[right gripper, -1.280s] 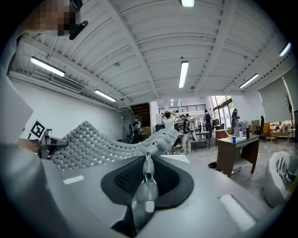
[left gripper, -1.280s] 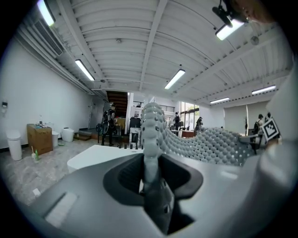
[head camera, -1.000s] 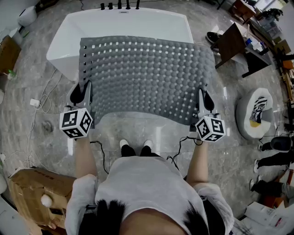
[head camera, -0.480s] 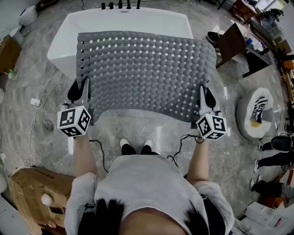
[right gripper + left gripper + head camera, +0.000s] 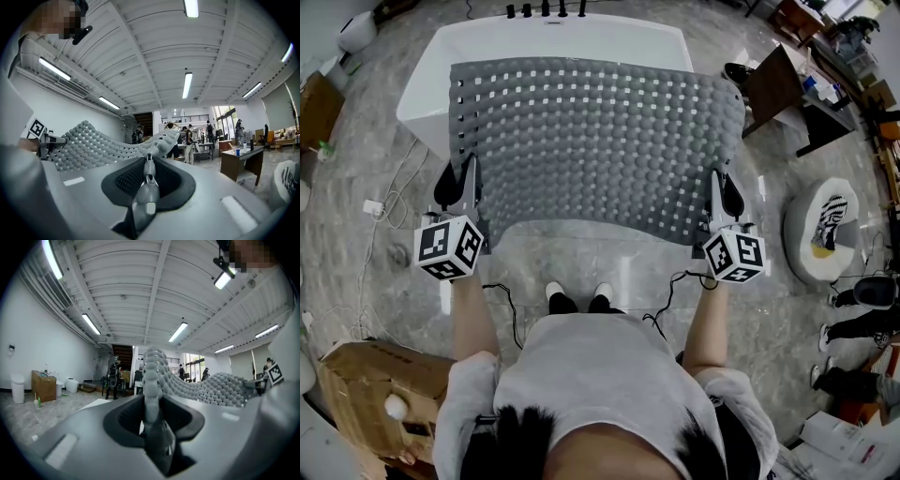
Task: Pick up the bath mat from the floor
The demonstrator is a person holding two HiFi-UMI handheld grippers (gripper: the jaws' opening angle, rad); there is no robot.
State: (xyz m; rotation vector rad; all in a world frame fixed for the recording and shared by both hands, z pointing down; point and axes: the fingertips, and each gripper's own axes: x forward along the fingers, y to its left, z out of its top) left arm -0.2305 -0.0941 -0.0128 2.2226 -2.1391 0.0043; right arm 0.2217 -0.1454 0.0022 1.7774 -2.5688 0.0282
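Observation:
A grey knobbly bath mat [image 5: 595, 150] with rows of small holes hangs spread out in the air, off the floor, in front of a white bathtub [image 5: 562, 42]. My left gripper [image 5: 470, 199] is shut on the mat's near left corner. My right gripper [image 5: 715, 202] is shut on the near right corner. In the left gripper view the mat's edge [image 5: 152, 380] is pinched between the jaws and stretches away to the right. The right gripper view shows the mat [image 5: 103, 143] running off to the left from the closed jaws.
The marble floor [image 5: 581, 262] lies under the mat, with the person's feet [image 5: 575, 298] below it. A dark table [image 5: 778, 84] stands at the right, a round white object [image 5: 820, 232] beside it. A cardboard box [image 5: 380, 398] sits at the lower left, cables [image 5: 389, 211] at the left.
Both grippers have risen with the mat. Its far edge has moved up and away over the bathtub, and the mat spreads out flatter.

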